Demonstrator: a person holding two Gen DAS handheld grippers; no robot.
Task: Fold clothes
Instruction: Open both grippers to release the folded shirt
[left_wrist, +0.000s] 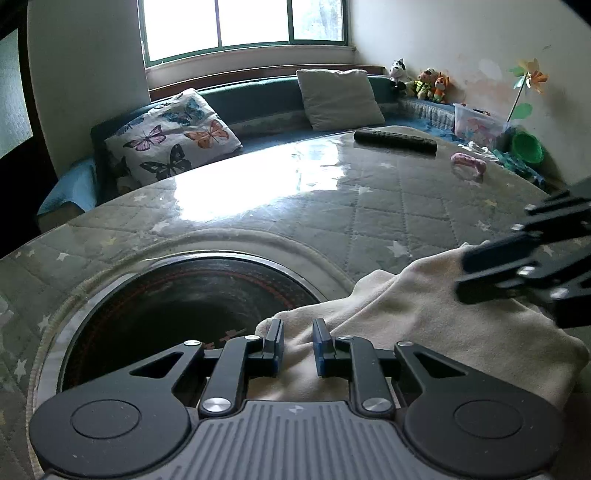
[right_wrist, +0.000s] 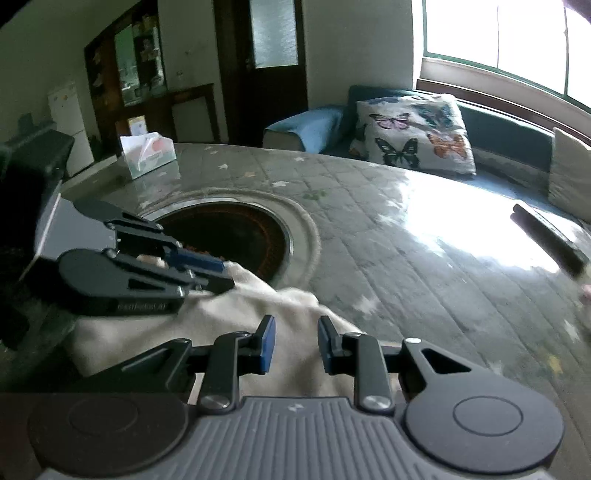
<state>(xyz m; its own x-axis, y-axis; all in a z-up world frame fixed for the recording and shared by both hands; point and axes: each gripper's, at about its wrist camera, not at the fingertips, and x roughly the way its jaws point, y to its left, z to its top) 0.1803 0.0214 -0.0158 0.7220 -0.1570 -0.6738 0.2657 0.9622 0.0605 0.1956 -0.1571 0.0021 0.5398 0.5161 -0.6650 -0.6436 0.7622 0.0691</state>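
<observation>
Both parted over cream garment (left_wrist: 424, 317): left gripper (left_wrist: 298, 334), right gripper (right_wrist: 296, 332). Beyond: round burner (left_wrist: 184, 295), remote (left_wrist: 395, 139), tissue box (right_wrist: 147, 154).

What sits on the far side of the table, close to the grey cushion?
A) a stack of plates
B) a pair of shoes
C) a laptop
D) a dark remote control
D: a long dark remote control lies on the glossy quilted table, just in front of the grey cushion on the window bench.
</observation>
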